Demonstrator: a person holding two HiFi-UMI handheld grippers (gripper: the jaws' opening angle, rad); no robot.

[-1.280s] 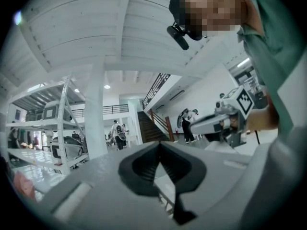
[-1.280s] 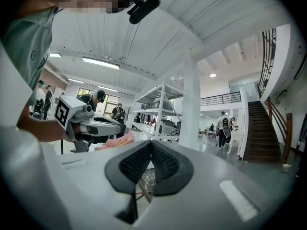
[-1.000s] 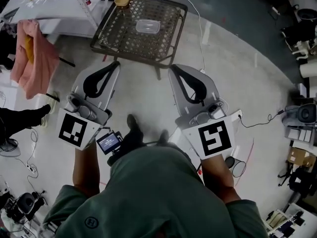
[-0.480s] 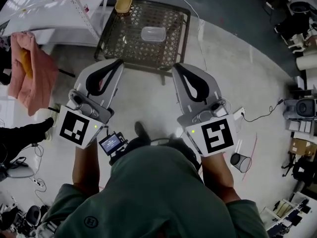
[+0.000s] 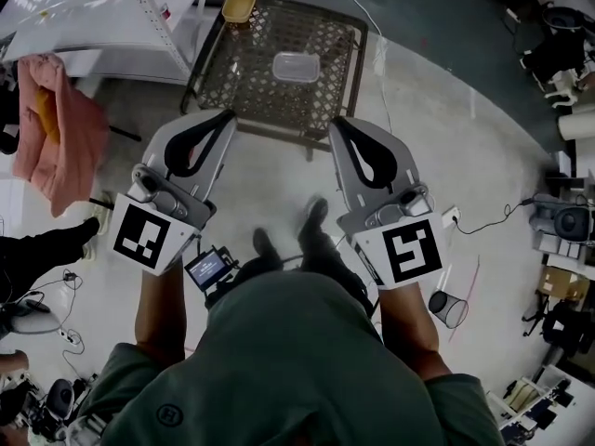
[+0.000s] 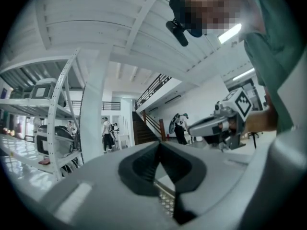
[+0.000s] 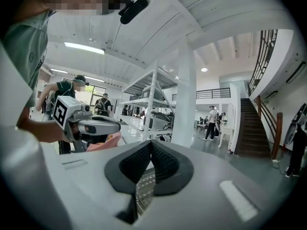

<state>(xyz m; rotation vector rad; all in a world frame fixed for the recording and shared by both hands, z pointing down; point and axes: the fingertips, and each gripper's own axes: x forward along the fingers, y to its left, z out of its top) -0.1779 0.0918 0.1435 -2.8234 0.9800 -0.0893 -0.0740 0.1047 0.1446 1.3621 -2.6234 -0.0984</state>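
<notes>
A dark wire-mesh worktop (image 5: 244, 82) stands on the concrete floor (image 5: 446, 128) straight ahead of the person. Both grippers are held side by side with their tips at its near edge in the head view. How high they are above it cannot be told.

A clear plastic container (image 5: 296, 65) lies on the mesh, right of the middle and well apart from both grippers. A yellowish container (image 5: 239, 6) sits at the far left corner.

The left gripper (image 5: 229, 115) is closed. In its own view the two black ribbed jaws meet at the tip and nothing is clamped between them. Only mesh is glimpsed through the narrow slot lower down. The right gripper (image 5: 336, 121) is likewise closed tip to tip and empty, with mesh showing through its slot too.

The left marker cube (image 5: 147, 238) and the right marker cube (image 5: 406, 251) each carry a black-and-white block pattern, not letters.

A small lit screen (image 5: 212, 268) is seen in front of the person's body between the arms, its print too small to be read. A round emblem (image 5: 168, 414) is printed on the green shirt and is also too small to be made out.

A pink cloth (image 5: 54, 124) hangs at the left. White shelving (image 5: 93, 12) stands beyond it. A dark cup (image 5: 444, 308) and a cable (image 5: 488, 219) lie on the floor at the right.
</notes>
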